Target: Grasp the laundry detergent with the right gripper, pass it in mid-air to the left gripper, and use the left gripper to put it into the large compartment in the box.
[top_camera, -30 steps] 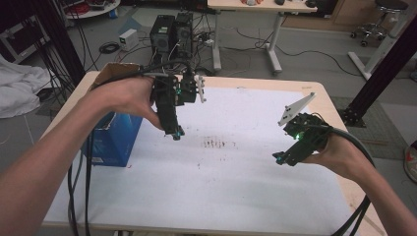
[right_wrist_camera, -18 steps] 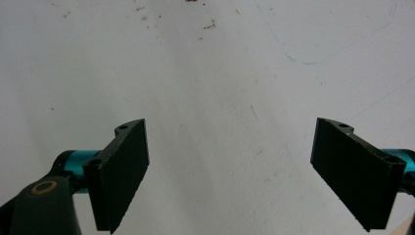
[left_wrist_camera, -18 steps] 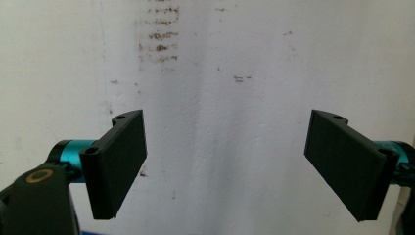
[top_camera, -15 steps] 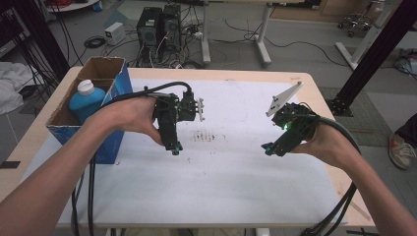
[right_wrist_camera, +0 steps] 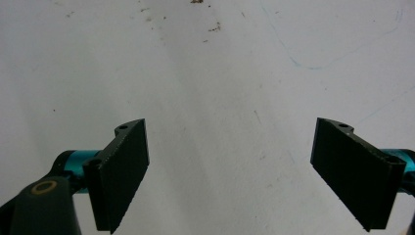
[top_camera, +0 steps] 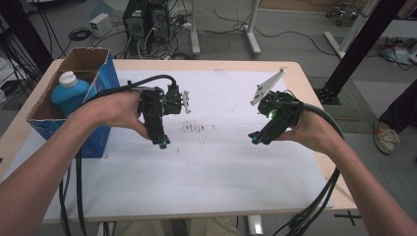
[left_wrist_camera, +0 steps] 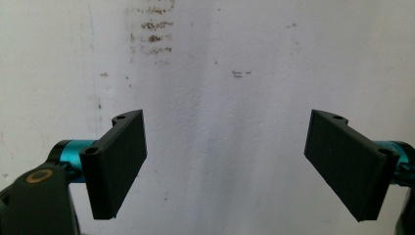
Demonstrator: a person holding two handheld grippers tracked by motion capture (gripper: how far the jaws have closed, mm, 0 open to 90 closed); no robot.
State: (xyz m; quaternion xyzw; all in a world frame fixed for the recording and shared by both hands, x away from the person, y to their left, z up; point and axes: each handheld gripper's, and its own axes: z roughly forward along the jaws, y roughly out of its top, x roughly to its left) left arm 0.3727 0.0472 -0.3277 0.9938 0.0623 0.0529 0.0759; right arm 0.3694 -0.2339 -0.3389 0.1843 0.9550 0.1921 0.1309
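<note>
The blue bottle (top_camera: 69,93) stands upright inside the cardboard box (top_camera: 105,73) at the left edge of the table (top_camera: 305,73). Just right of the box, the left gripper (top_camera: 162,142) hangs over the white sheet (top_camera: 206,167), jaws spread wide and empty. Farther right of the box, the right gripper (top_camera: 255,137) is likewise open and empty. The bottle lies left of both, so the left gripper looks better placed to reach it.

Blue box (top_camera: 93,105) beside left tool (top_camera: 161,142)
</note>
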